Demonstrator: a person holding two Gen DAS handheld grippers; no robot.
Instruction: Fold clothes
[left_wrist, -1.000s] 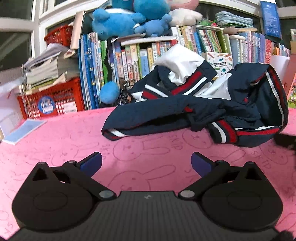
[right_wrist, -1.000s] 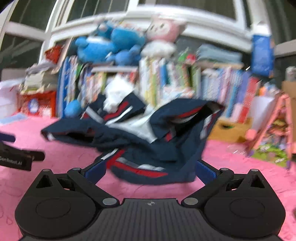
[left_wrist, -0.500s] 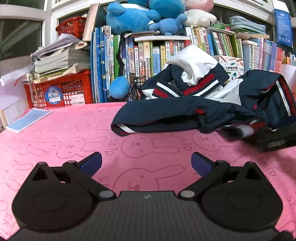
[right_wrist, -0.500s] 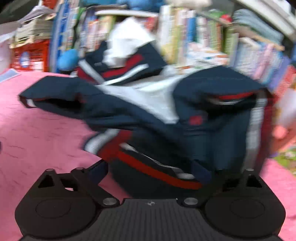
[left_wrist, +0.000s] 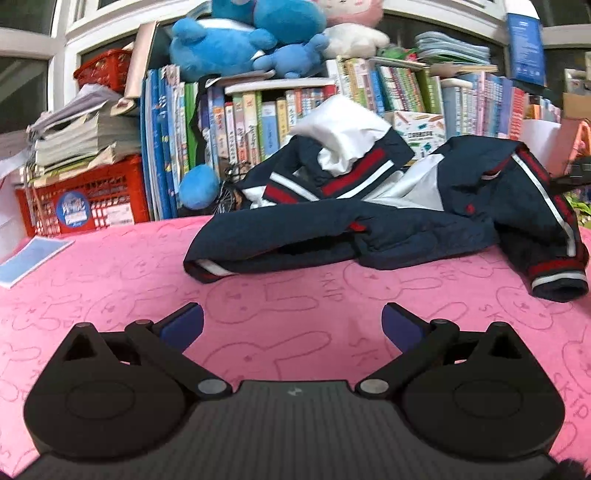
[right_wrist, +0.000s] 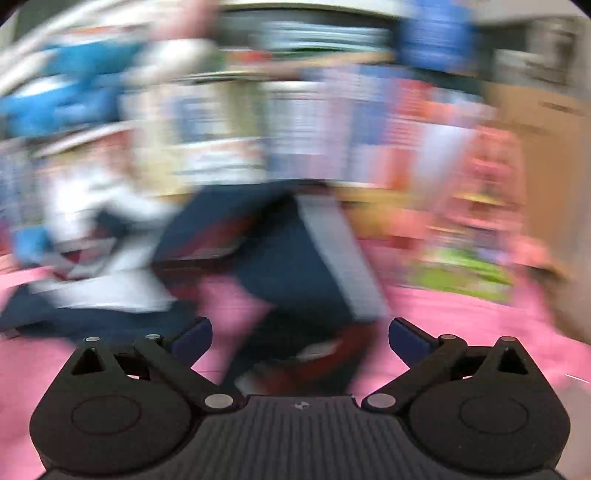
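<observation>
A navy jacket (left_wrist: 369, 229) with red and white stripes and a white lining lies crumpled at the back of the pink cloth (left_wrist: 258, 310). One sleeve cuff (left_wrist: 557, 273) reaches toward the front right. My left gripper (left_wrist: 291, 325) hovers over bare cloth short of the jacket, open, with nothing between its fingers. The right wrist view is heavily blurred. There my right gripper (right_wrist: 299, 338) has its jaws opening wide; the jacket's (right_wrist: 288, 258) sleeve cuff (right_wrist: 314, 354) lies between them, and the pads stand apart from it.
Behind the jacket stands a packed bookshelf (left_wrist: 258, 122) topped with blue plush toys (left_wrist: 240, 44). A red crate (left_wrist: 88, 199) under stacked papers sits at the back left. A blue booklet (left_wrist: 33, 258) lies on the cloth's left edge.
The right gripper, at the jacket's right sleeve half a second ago, has left the left wrist view. The sleeve now lies further to the right. The right wrist view swung right. My left gripper kept still.
</observation>
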